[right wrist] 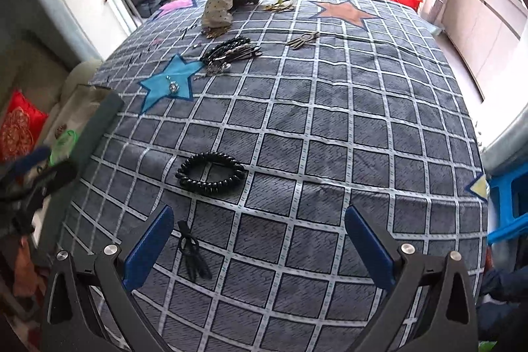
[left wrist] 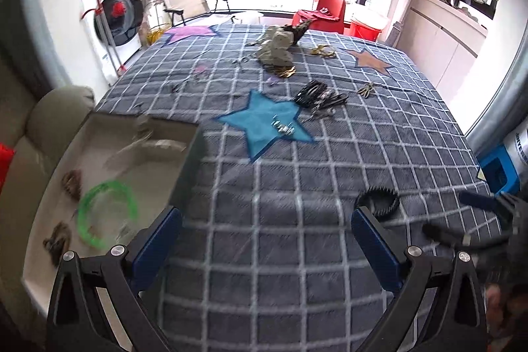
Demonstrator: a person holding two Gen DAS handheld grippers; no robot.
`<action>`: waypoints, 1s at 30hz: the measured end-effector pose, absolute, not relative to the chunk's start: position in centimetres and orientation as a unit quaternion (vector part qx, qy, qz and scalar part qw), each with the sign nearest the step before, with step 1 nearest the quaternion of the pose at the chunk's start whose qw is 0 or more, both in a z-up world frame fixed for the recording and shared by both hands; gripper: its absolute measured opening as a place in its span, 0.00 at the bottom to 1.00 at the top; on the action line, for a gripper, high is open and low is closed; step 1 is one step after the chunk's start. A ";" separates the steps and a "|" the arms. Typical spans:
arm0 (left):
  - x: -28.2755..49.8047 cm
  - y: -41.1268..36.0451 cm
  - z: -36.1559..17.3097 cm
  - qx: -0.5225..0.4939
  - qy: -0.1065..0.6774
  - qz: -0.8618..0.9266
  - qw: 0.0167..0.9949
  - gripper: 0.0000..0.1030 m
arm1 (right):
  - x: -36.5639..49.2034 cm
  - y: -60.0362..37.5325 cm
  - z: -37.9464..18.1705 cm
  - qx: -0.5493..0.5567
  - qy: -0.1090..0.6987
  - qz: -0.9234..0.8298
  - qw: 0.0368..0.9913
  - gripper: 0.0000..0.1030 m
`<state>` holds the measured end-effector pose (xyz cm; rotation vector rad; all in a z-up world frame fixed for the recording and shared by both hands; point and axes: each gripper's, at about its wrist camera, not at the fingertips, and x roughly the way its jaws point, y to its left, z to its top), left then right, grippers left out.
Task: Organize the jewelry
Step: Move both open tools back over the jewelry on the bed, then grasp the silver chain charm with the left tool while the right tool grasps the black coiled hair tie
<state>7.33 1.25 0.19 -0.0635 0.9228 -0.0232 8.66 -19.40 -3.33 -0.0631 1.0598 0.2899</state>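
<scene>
A black bead bracelet (right wrist: 211,174) lies on the checked cloth just ahead of my open right gripper (right wrist: 259,220); a small black hair tie (right wrist: 193,253) rests by its left finger. My left gripper (left wrist: 265,221) is open and empty, beside a grey box (left wrist: 109,174) at its left that holds a green bangle (left wrist: 107,213) and small brown pieces. The same black bead bracelet (left wrist: 379,202) shows near the left gripper's right finger. Farther off lie a pile of black bracelets (right wrist: 231,51), a bronze piece (right wrist: 302,40) and small silver items (left wrist: 283,127) on a blue star.
A pale fabric bundle (left wrist: 277,50) and a dark pouch sit at the table's far end with gold pieces (left wrist: 323,50). A beige sofa with a red cushion (right wrist: 18,129) stands left of the table. A blue stool (right wrist: 508,197) is at the right edge.
</scene>
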 end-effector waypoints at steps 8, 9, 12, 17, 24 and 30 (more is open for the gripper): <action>13.5 -0.2 -1.4 -0.041 0.453 -0.025 0.890 0.90 | 9.2 -17.7 -4.2 -0.061 0.490 0.167 0.854 0.99; 14.2 -0.3 -1.8 -0.043 0.458 -0.025 0.888 0.90 | 9.3 -17.4 -4.4 -0.065 0.489 0.171 0.853 0.99; 16.3 -0.7 -3.2 -0.041 0.467 -0.020 0.883 0.90 | 9.8 -16.5 -4.9 -0.075 0.489 0.178 0.851 0.99; 18.5 -0.8 -5.3 -0.045 0.483 -0.017 0.874 0.83 | 10.6 -15.1 -5.8 -0.087 0.489 0.186 0.848 0.99; 20.3 -0.9 -6.6 -0.042 0.484 -0.014 0.874 0.83 | 11.6 -13.8 -7.0 -0.102 0.488 0.185 0.847 0.98; 20.6 -1.7 -6.6 -0.013 0.475 -0.014 0.880 0.67 | 11.4 -12.8 -7.6 -0.128 0.478 0.185 0.849 0.91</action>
